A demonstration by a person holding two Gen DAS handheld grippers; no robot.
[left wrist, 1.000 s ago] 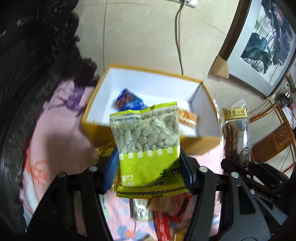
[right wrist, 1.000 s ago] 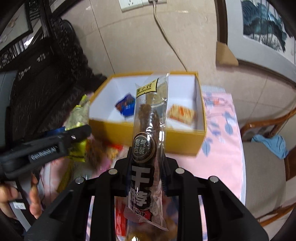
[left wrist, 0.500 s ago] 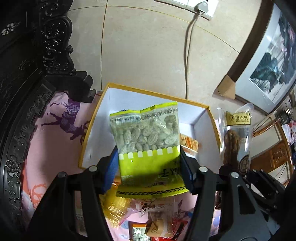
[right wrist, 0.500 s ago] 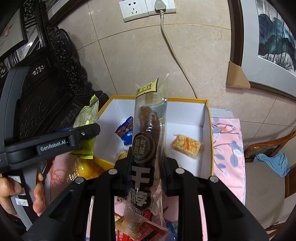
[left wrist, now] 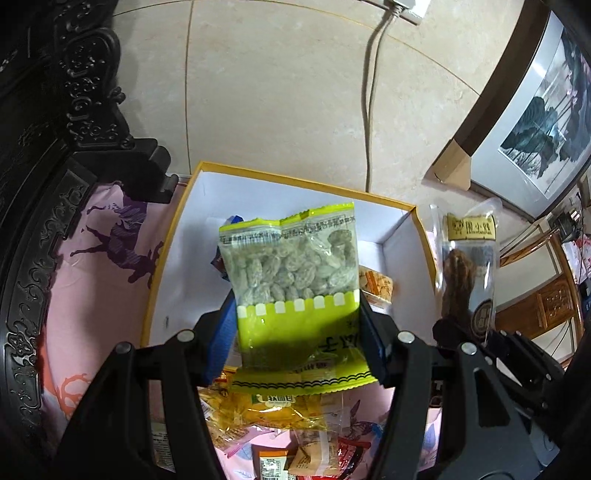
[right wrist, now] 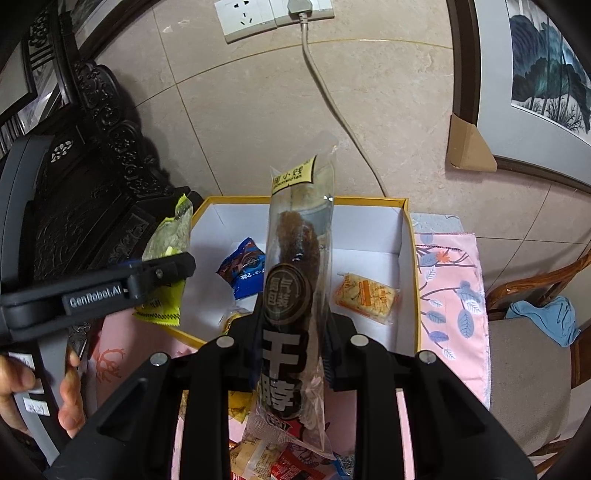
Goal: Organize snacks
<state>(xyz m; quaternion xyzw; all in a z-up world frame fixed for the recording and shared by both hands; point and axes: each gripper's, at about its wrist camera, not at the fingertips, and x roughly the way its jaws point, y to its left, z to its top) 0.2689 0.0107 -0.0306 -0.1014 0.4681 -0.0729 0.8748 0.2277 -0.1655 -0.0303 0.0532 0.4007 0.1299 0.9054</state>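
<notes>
My left gripper (left wrist: 297,328) is shut on a green-and-clear bag of pale candied fruit (left wrist: 295,273), held upright over the near wall of a yellow box with a white inside (left wrist: 192,236). My right gripper (right wrist: 291,332) is shut on a long clear packet with a dark meat strip (right wrist: 295,266), also upright above the box (right wrist: 410,258). Inside the box lie a blue wrapped snack (right wrist: 243,267) and an orange wrapped cracker (right wrist: 365,297). The right gripper's packet (left wrist: 467,266) shows at the right of the left wrist view. The left gripper (right wrist: 162,273) shows at the left of the right wrist view.
Loose snack packets (left wrist: 280,417) lie on the pink patterned cloth (left wrist: 110,258) in front of the box. Dark carved furniture (left wrist: 48,155) stands on the left. A wooden chair with a blue cloth (right wrist: 546,317) is at the right. A tiled wall with a socket and cable (right wrist: 306,22) rises behind.
Both grippers have moved forward with their packets, from in front of the box to above it. The grips have not changed.
</notes>
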